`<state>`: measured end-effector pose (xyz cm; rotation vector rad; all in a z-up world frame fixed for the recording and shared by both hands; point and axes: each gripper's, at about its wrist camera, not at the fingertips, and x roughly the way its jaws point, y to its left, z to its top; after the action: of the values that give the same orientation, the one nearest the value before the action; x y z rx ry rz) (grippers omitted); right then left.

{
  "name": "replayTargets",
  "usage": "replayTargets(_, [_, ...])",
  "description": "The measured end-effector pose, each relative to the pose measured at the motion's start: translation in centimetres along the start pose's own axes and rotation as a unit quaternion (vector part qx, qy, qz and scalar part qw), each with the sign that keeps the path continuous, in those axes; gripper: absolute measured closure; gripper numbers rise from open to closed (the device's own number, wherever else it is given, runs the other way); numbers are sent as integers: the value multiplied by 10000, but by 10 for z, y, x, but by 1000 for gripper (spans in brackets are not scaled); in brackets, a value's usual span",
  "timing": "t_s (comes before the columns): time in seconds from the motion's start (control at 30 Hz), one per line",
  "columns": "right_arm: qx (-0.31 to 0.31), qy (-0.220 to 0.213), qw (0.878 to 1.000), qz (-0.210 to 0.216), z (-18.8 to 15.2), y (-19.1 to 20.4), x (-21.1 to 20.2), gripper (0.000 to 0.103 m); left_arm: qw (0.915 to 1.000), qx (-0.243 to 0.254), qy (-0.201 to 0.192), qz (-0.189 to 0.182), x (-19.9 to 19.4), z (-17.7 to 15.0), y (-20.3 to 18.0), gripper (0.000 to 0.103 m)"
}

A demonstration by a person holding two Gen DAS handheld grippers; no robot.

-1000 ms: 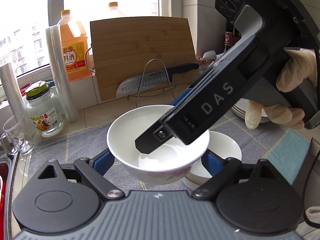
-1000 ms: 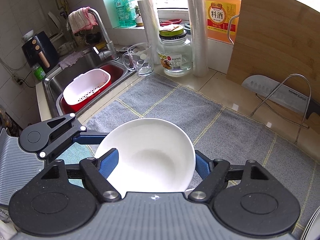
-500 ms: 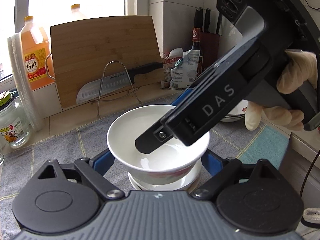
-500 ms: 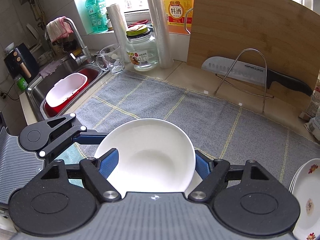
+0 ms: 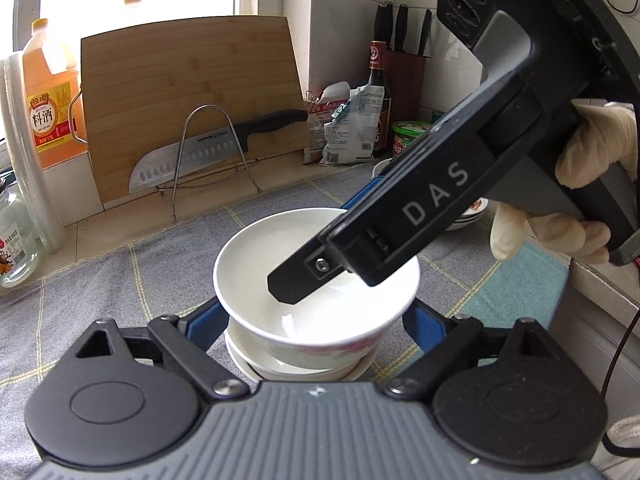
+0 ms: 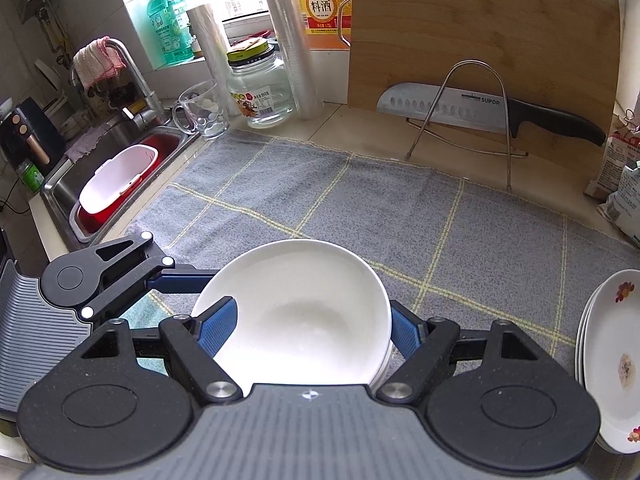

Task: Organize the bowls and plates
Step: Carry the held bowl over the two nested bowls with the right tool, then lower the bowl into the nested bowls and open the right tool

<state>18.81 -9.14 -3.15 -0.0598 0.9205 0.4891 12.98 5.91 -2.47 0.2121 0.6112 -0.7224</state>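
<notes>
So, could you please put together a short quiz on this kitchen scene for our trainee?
1. True or false: the knife lies flat on the grey mat.
2. What sits directly beneath the held white bowl? A) bare mat B) another white dish C) a frying pan
3. In the right wrist view, where is the stack of flowered plates?

Key
1. False: it rests on the wire rack, against the cutting board.
2. B.
3. At the picture's right edge.
</notes>
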Motion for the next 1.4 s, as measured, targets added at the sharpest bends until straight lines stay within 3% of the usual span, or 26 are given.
replayTargets(0.6, [62, 19, 10000, 28, 4, -4, 11, 18, 9996, -249, 107, -29, 11, -4, 9, 10])
replayTargets(1.4, [159, 98, 9998, 65, 1, -10, 24, 18, 9995, -121, 300, 39, 22, -4, 13, 9])
